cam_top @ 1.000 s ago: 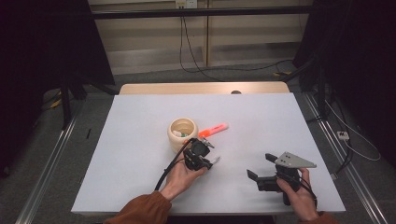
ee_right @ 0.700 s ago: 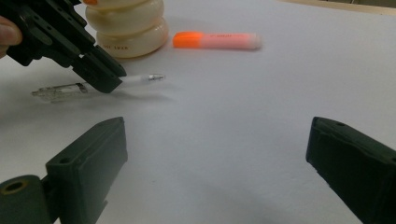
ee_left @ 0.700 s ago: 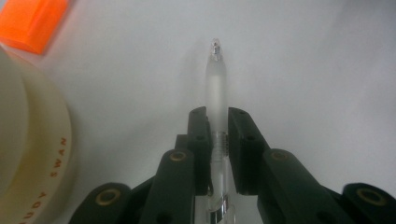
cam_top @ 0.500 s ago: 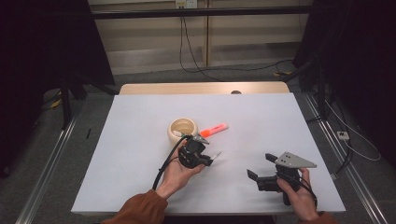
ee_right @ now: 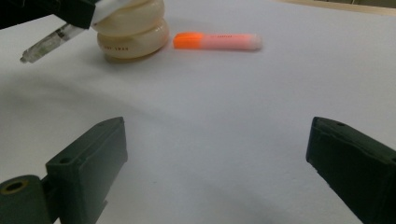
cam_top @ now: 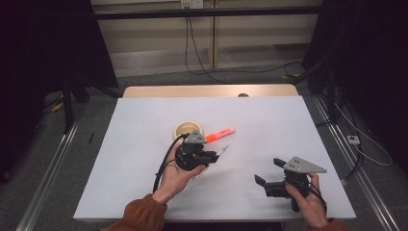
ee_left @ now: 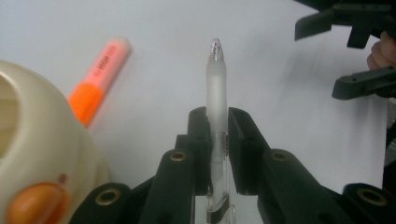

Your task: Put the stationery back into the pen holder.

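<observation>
From the high view, a white table (cam_top: 144, 144) fills the middle of the scene, with a person's two forearms coming in from the bottom edge. The left gripper (cam_top: 214, 156) is held above the table near its centre, its jaws closed on a clear pen (cam_top: 222, 151) that sticks out toward the right. Just behind it stands a cream, rounded holder (cam_top: 184, 129), and an orange highlighter (cam_top: 219, 135) lies on the table beside the holder, slanting up to the right. The right gripper (cam_top: 266, 174) sits well apart, lower right, gripped by the person's hand, its jaws spread with nothing between them. In the left gripper view, the two black jaws press on both sides of the frosted clear pen (ee_left: 216, 107), which stands straight up the middle with its tip pointing away. The cream holder (ee_left: 42, 140) bulges in at the left, the highlighter (ee_left: 99, 78) lies beyond it, and the right gripper (ee_left: 357, 56) shows open at the upper right. In the right gripper view, its own jaws stand wide apart over bare table. Farther off, the pen (ee_right: 46, 43) slants down to the left from the left gripper, in front of the holder (ee_right: 133, 32), and the highlighter (ee_right: 217, 41) lies flat just right of the holder.
</observation>
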`<state>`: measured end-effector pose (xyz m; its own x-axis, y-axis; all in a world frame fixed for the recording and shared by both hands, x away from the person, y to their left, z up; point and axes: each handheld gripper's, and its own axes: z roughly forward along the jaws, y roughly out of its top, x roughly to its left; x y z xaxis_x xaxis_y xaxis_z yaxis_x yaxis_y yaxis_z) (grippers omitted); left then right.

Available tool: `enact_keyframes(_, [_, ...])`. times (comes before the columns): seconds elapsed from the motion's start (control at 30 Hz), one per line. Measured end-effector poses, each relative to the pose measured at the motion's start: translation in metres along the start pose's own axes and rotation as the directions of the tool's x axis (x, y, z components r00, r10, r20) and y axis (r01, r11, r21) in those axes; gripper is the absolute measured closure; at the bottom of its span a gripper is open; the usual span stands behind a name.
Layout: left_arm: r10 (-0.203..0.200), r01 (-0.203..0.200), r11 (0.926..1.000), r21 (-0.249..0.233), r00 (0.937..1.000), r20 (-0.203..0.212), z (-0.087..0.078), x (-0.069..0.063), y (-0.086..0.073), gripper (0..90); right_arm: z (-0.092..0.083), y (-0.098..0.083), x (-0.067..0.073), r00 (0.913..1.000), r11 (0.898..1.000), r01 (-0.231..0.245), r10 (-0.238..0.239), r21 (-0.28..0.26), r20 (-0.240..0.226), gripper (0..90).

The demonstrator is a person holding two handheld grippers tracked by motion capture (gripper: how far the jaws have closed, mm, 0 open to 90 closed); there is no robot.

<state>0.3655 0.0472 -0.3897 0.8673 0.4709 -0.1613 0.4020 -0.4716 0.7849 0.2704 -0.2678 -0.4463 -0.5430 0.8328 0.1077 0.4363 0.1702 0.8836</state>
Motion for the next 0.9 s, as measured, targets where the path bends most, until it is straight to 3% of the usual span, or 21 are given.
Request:
enact_keyframes(0.07, [0.001,-0.001,0.9996,-0.030,1.0000,-0.007,-0.004,0.001,0.001,80.1,0.000,0.000,0.000,1.0000,1.000,-0.003,0.003,0.004,0.002,5.1])
enact_keyframes(0.53, [0.024,-0.027,0.9933,-0.113,0.9993,-0.030,-0.023,0.010,0.007,80.0,0.000,0.000,0.000,1.0000,1.000,-0.004,0.004,0.002,0.001,5.0])
enact_keyframes(0.9, [0.006,-0.014,0.9797,-0.200,0.9991,-0.043,-0.038,0.016,0.010,80.0,0.000,0.000,0.000,1.0000,1.000,-0.007,0.007,0.002,0.002,4.6])
